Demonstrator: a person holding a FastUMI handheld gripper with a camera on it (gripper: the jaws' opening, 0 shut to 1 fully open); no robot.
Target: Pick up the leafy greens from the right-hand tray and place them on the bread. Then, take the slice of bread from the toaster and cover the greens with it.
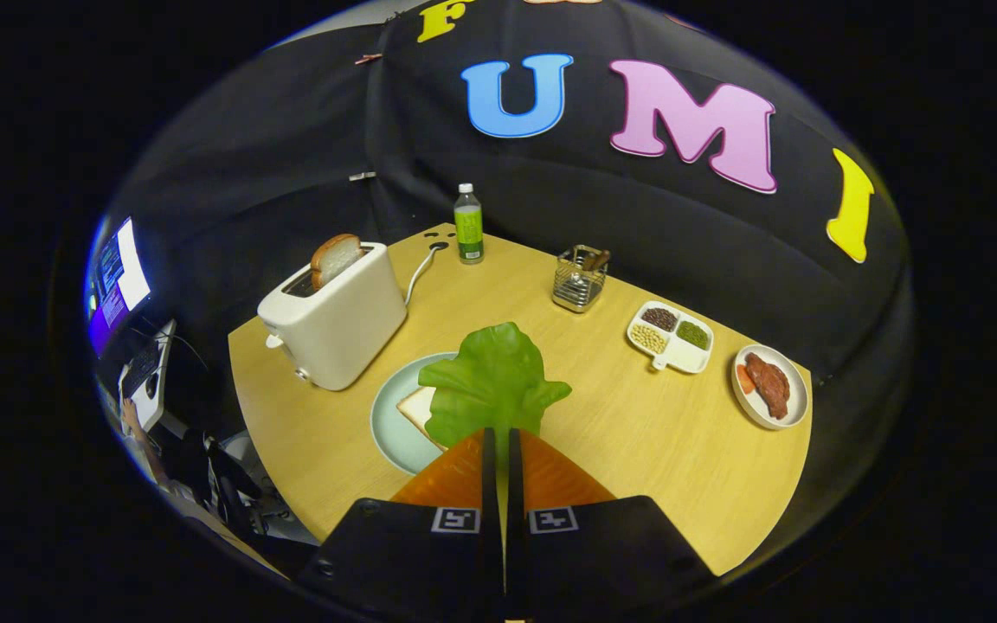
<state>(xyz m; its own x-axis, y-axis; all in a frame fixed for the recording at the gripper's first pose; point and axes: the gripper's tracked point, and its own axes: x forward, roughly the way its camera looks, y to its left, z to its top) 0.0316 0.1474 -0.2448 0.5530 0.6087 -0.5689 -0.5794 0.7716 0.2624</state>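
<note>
Lettuce [492, 381] was held in the gripper [502, 437]; both fingers were pressed together on its lower end, with almost no gap between them. The leaf stood up just ahead of the fingertips and hung over the plate [391, 424], which was the landmark here. On the plate lay a bread slice [421, 408], partly covered by the leaf; whether the leaf touched the bread could not be told. Just left of the plate and behind it stood the toaster [336, 317], with a second slice [335, 258] sticking up from its slot. Far behind the plate, near the table's back edge, stood a bottle [468, 225]. Right of the plate and further back was a wire basket [580, 279]. Well to the right of the plate lay a divided tray [670, 338] with beans, and beyond it a small dish [770, 387] with meat. All stood on the wooden table [637, 433].
</note>
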